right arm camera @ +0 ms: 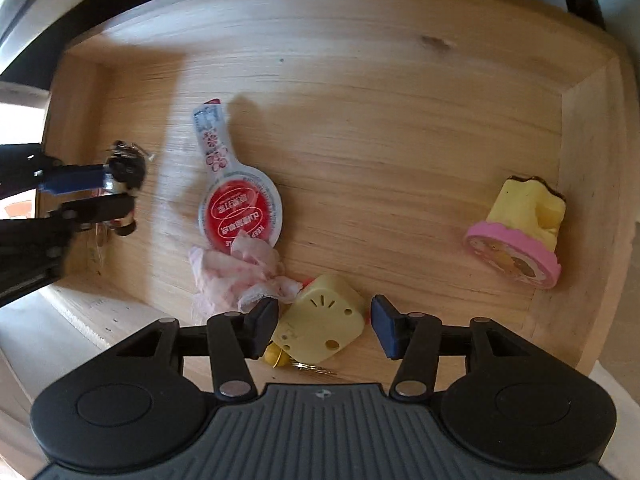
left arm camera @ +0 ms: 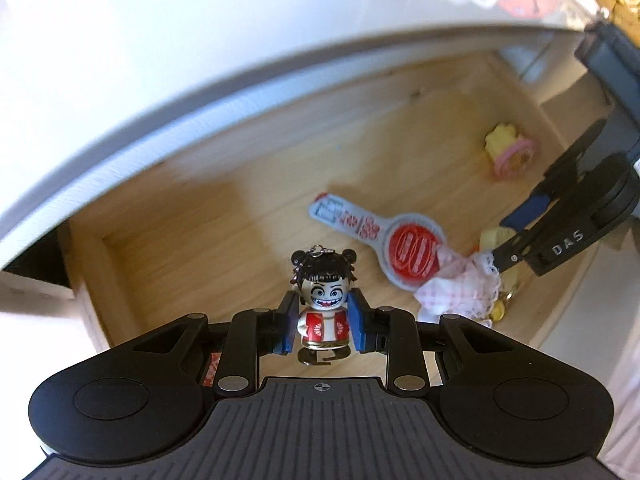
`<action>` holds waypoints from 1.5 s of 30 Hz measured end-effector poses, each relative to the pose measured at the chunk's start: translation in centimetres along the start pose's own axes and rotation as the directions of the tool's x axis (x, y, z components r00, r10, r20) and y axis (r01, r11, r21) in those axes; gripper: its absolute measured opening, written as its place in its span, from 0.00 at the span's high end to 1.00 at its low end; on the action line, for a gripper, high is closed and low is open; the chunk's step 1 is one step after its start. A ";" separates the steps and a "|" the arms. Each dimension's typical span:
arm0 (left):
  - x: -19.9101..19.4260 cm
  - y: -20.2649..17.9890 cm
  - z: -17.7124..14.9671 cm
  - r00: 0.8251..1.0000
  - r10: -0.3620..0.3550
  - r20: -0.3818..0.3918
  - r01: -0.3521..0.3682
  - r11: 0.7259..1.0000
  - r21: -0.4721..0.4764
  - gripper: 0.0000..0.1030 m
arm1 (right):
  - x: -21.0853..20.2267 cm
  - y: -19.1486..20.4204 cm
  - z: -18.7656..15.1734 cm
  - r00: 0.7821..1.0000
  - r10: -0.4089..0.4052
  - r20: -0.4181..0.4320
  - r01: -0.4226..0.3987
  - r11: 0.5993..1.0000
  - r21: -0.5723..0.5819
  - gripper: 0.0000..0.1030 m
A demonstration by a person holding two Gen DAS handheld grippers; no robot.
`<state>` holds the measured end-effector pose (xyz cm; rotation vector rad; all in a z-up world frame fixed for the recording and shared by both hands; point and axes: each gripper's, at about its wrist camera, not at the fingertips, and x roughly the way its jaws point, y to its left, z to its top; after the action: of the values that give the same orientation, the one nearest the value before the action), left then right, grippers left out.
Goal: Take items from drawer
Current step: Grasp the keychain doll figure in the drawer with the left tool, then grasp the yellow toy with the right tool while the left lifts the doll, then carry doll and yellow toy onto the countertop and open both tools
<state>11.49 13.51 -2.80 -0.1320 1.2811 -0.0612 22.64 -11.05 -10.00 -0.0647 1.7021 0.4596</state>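
At the lower centre of the left wrist view, a small doll keychain [left arm camera: 320,300] is being clamped by the left gripper [left arm camera: 323,322] above the wooden drawer [left arm camera: 168,240]. To its right, a red-and-white sachet [left arm camera: 384,240] is lying on the drawer floor. In the right wrist view, the right gripper [right arm camera: 324,326] is being held with jaws apart astride a yellow cheese-shaped toy [right arm camera: 324,328], unpressed; at far right, a pink-rimmed yellow toy [right arm camera: 520,232] is resting.
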 end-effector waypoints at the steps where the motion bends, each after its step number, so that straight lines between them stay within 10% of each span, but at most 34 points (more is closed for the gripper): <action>1: -0.1 0.0 0.2 1.000 -0.003 0.012 0.003 1.000 0.000 0.71 | -0.2 -0.1 -0.2 1.000 -0.009 0.008 0.009 1.000 -0.006 0.54; 9: -1.5 0.5 0.4 0.999 -0.009 0.036 0.009 1.000 -0.008 0.71 | -3.4 0.5 -1.8 0.939 -0.209 0.273 0.259 0.952 -0.164 0.60; 16: -0.4 0.0 0.3 1.000 -0.004 0.028 0.005 1.000 -0.009 0.71 | -2.3 0.1 -2.0 0.950 -0.225 0.215 0.259 0.955 -0.143 0.47; 24: 0.2 -0.7 0.0 1.000 0.008 0.007 -0.008 1.000 0.009 0.71 | -0.6 -0.4 -0.8 0.976 -0.180 0.125 0.195 0.974 -0.119 0.63; 33: -1.1 -3.1 -0.2 0.999 0.030 0.044 -0.029 0.999 -0.021 0.71 | -2.1 0.7 -1.9 0.966 -0.155 0.209 0.189 0.969 -0.157 0.63; 39: -4.2 -6.4 0.2 0.994 0.005 0.110 -0.007 1.000 0.015 0.71 | -6.1 1.6 -3.8 0.939 -0.117 0.324 0.180 0.969 -0.172 0.63; 45: -11.0 -6.9 3.9 0.947 0.051 0.316 -0.054 0.999 0.003 0.71 | -14.2 2.6 -5.1 0.857 -0.080 0.509 0.184 0.970 -0.157 0.63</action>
<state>12.26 8.20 9.69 -0.0934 0.9626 -0.0008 19.84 -13.39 4.87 -0.1932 1.1265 0.4940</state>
